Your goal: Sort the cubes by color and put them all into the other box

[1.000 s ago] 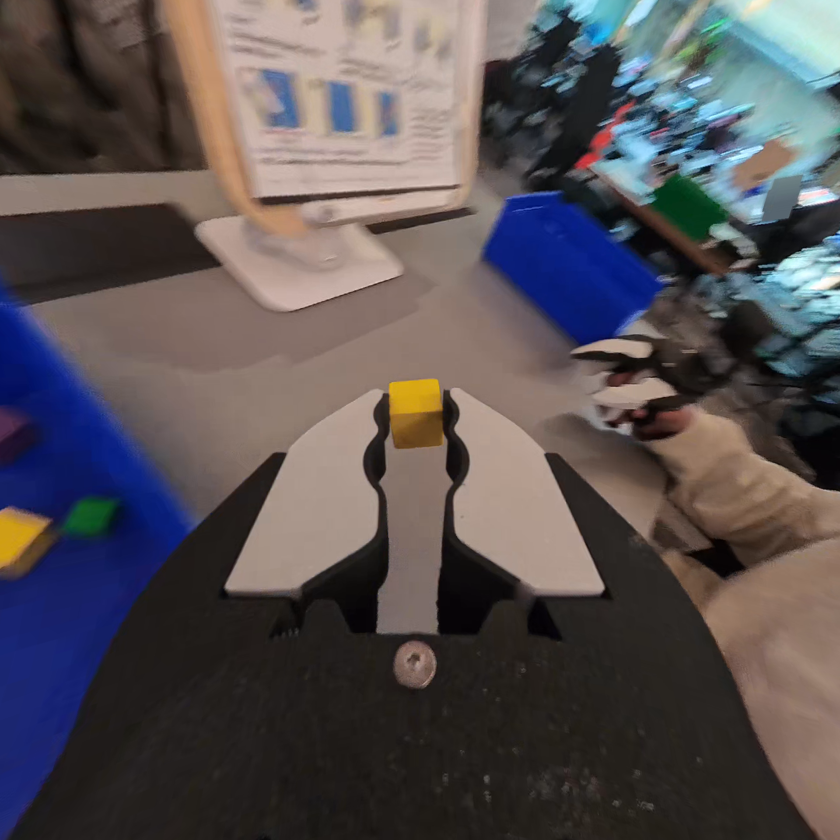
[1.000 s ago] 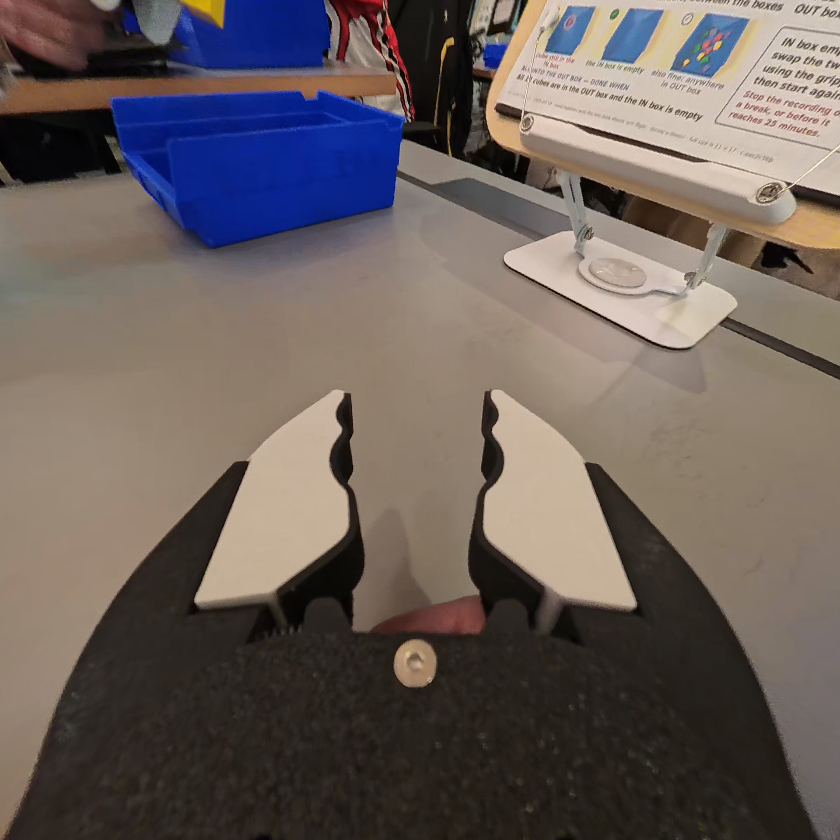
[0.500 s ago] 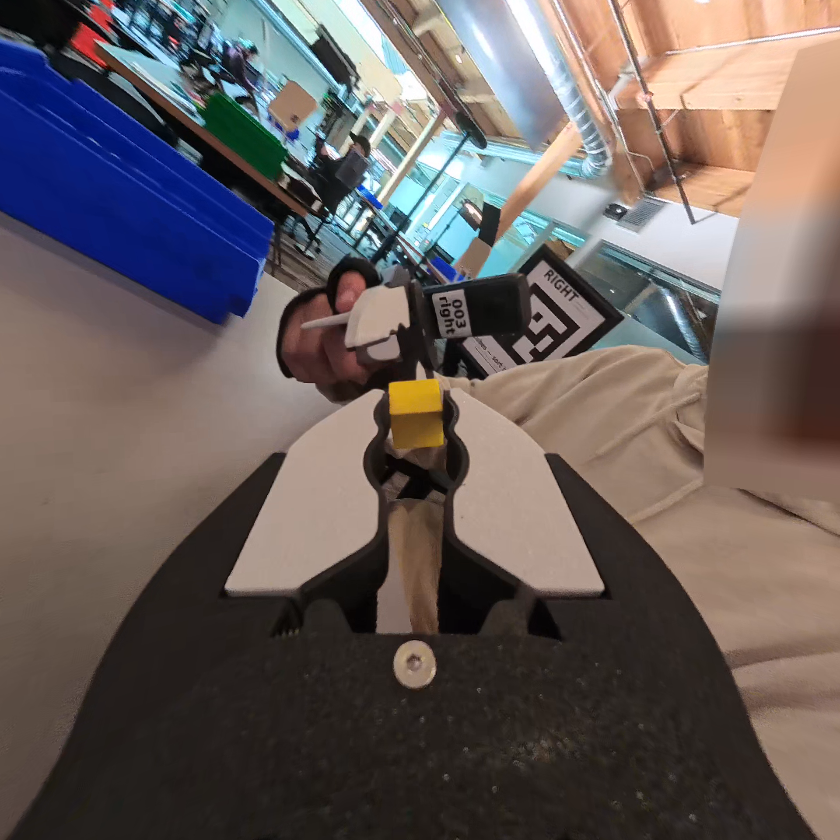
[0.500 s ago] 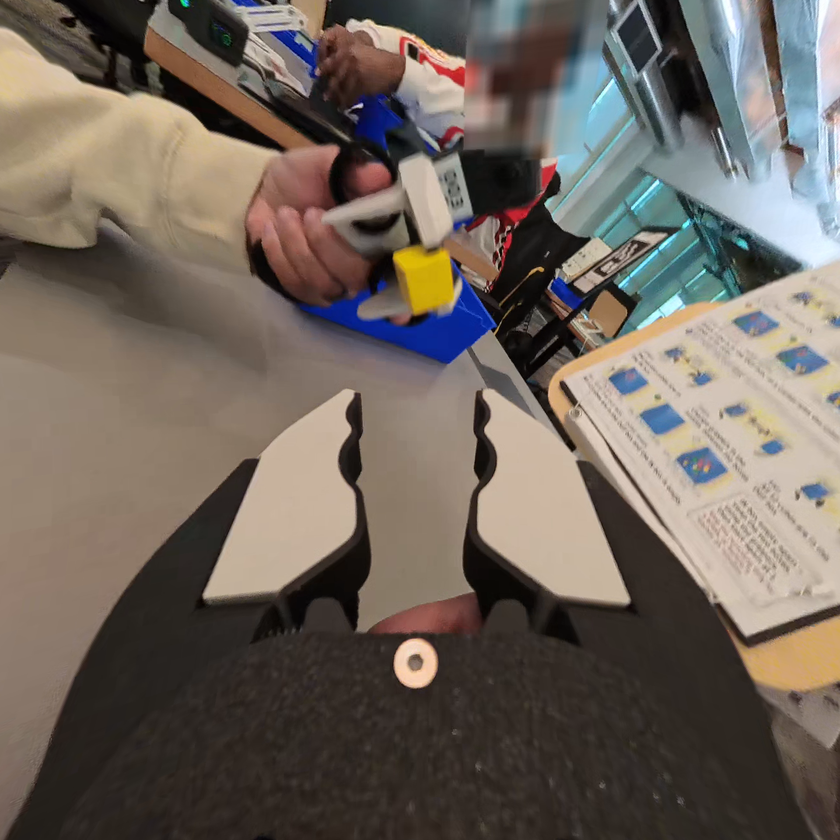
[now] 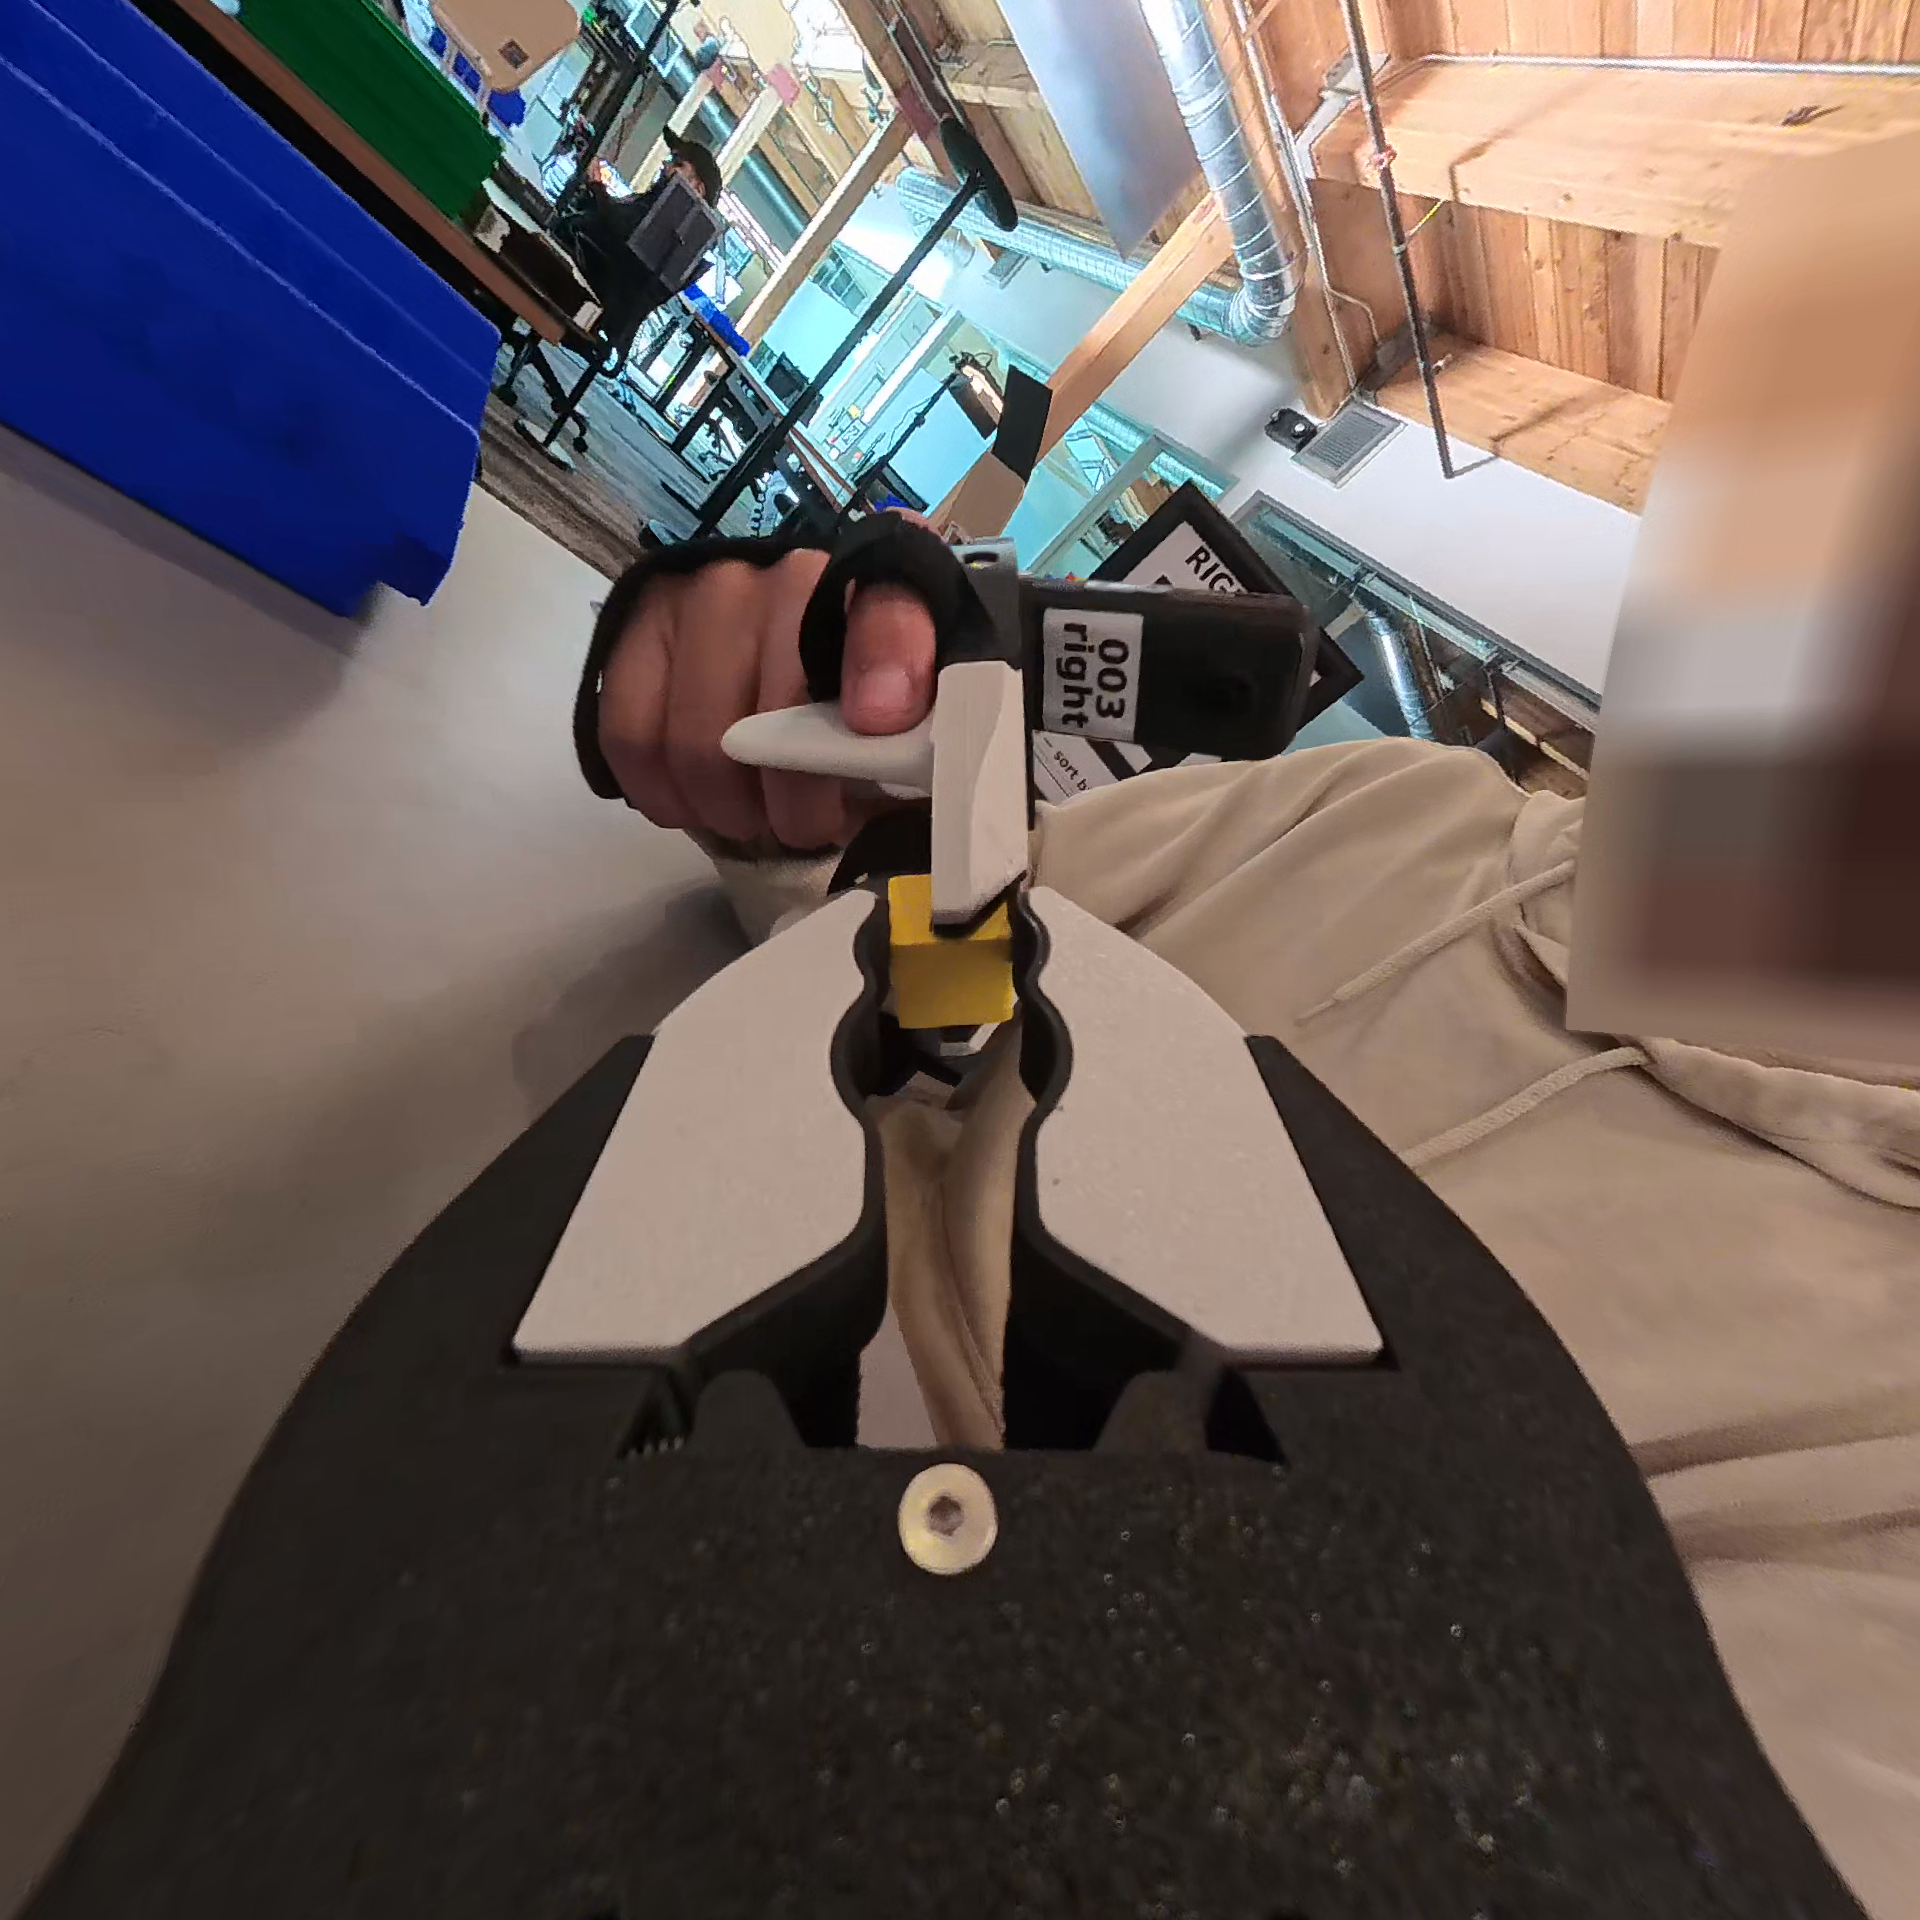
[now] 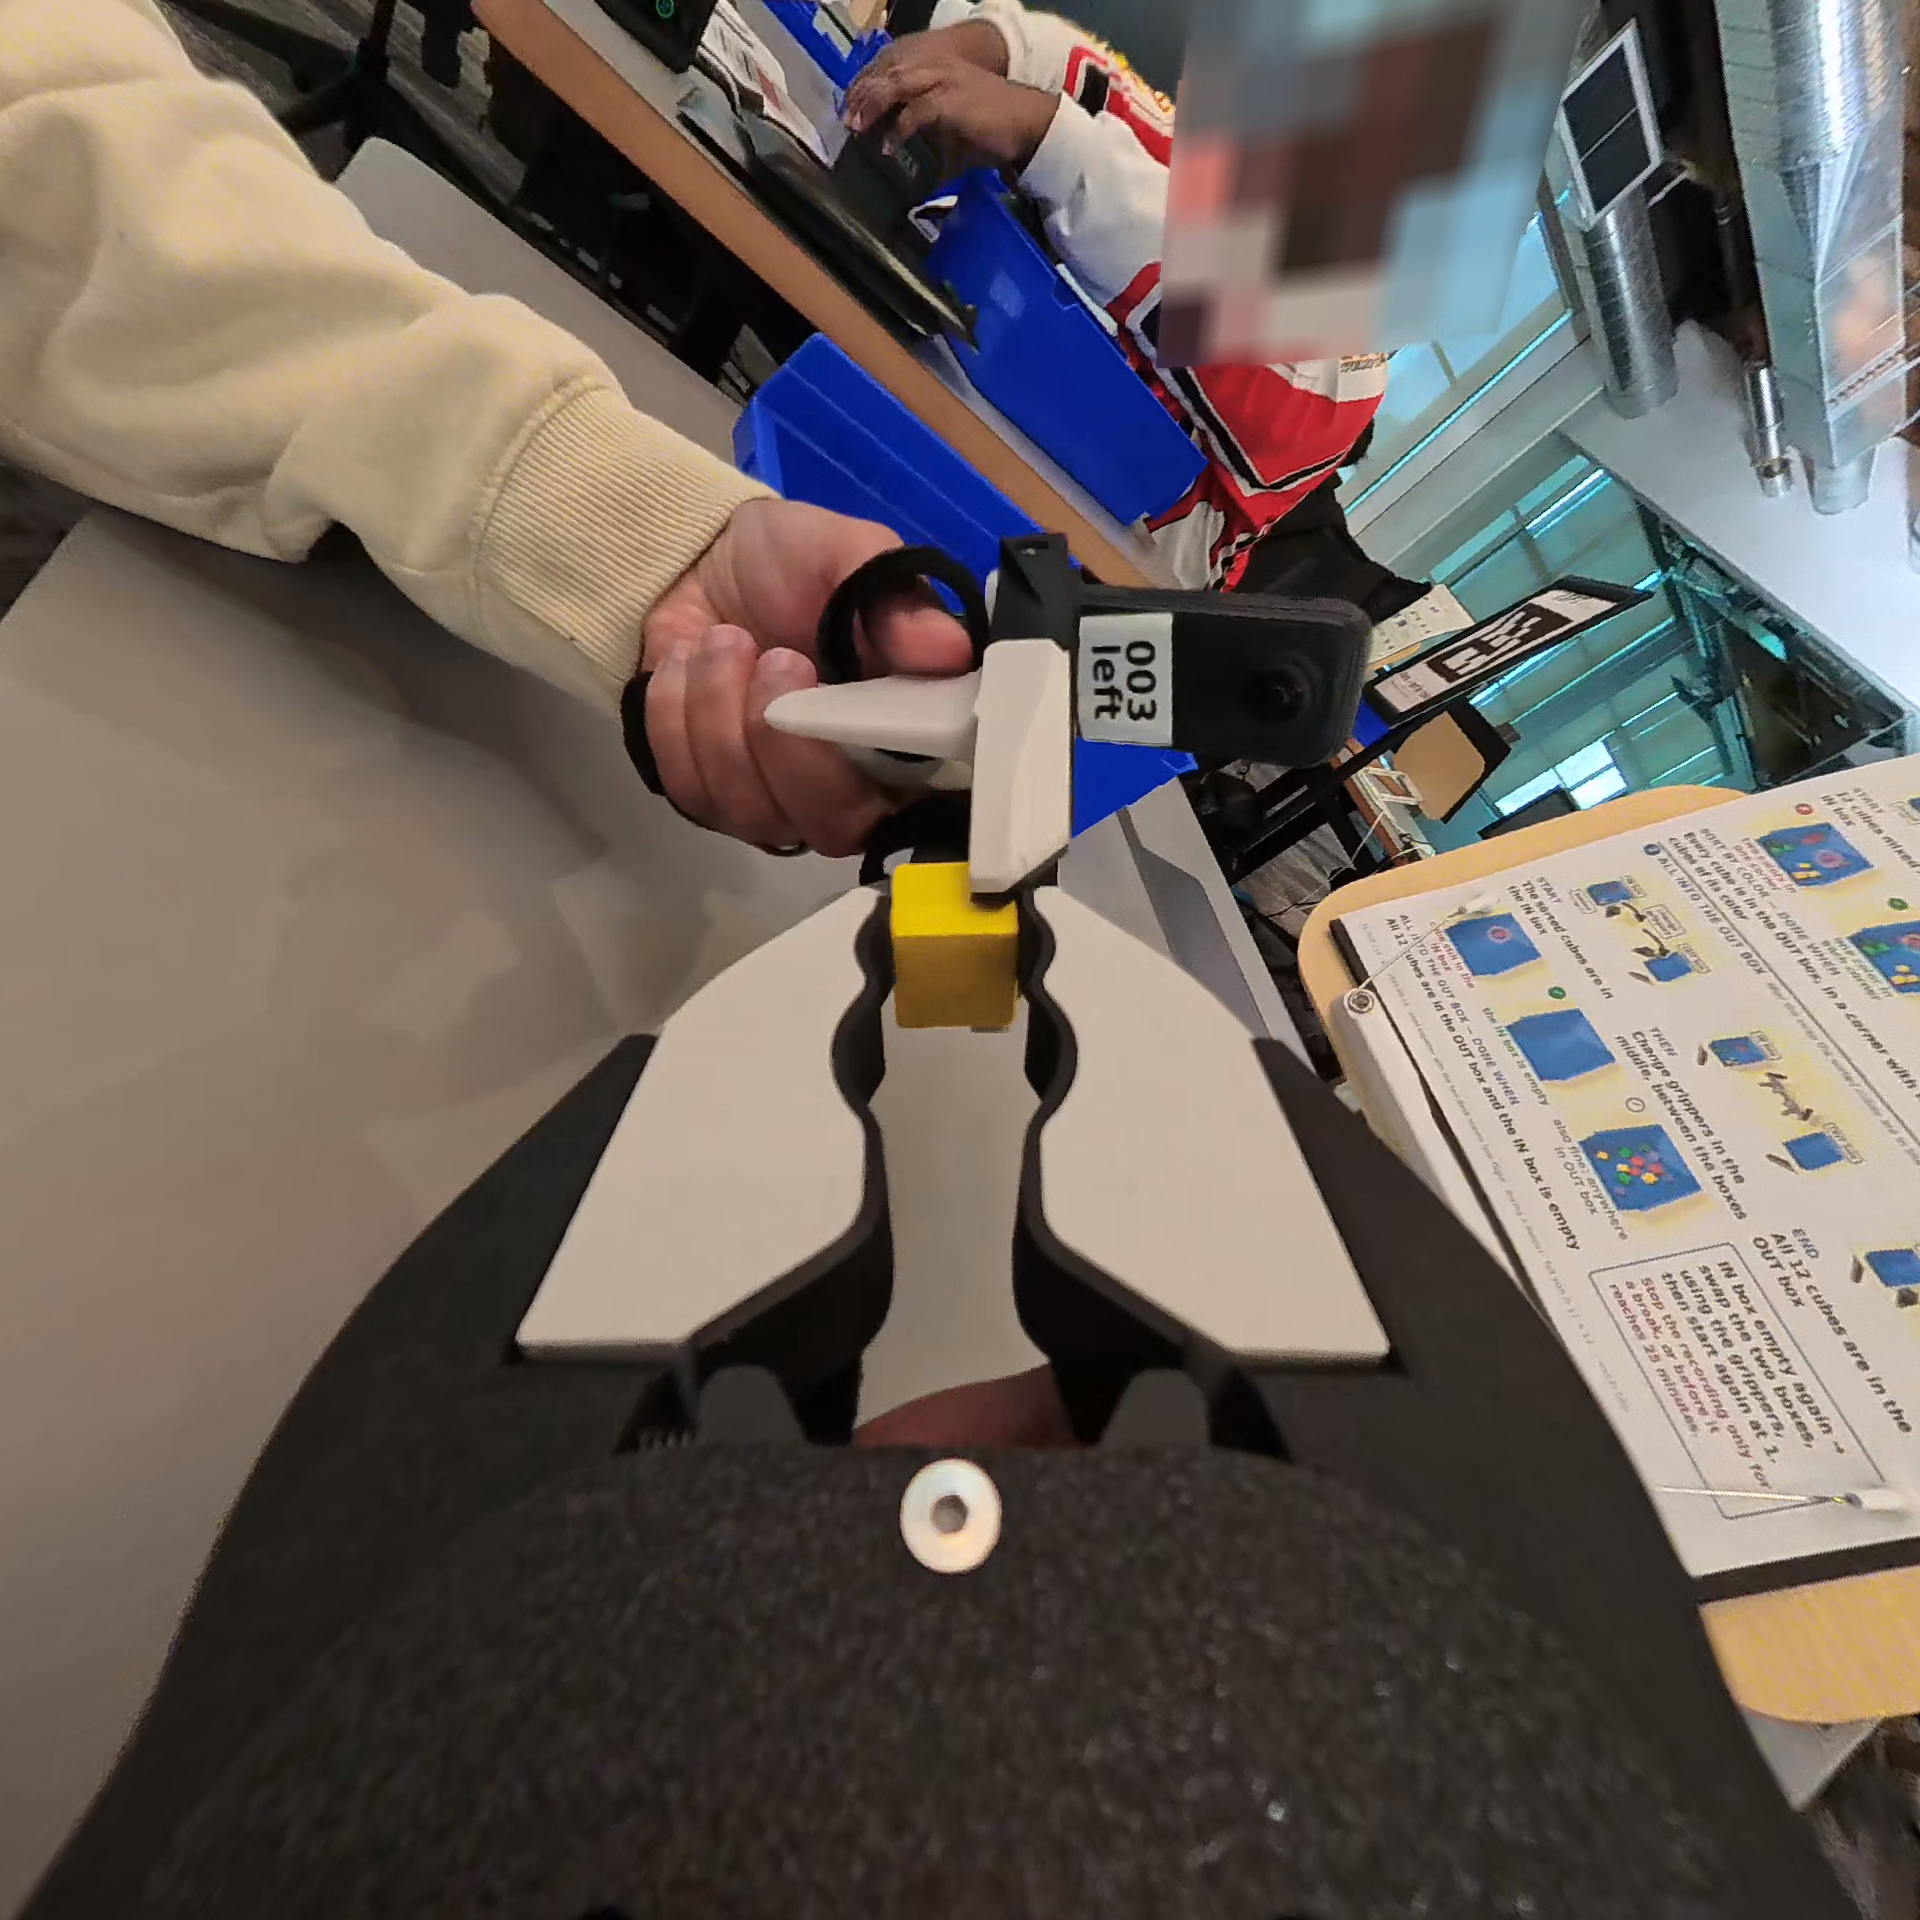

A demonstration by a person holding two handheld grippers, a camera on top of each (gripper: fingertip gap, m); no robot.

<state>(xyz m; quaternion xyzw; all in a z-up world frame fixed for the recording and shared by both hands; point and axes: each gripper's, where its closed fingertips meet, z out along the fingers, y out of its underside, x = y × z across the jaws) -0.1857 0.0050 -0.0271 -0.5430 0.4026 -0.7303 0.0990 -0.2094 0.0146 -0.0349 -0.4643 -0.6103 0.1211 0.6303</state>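
Both grippers met over the worktop: left gripper clamped the yellow cube, right gripper closed on it too. Each carried a printed label.

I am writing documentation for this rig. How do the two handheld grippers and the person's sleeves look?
Each gripper, left gripper and right gripper, has a black grainy body, pale grey wavy-edged fingers, a silver screw, black finger loops, and a black camera bearing a white label. The person wears cream knit sleeves with ribbed cuffs.

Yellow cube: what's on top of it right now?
One white finger of the right gripper presses onto the yellow cube, which the left gripper clamps. Its underside is hidden.
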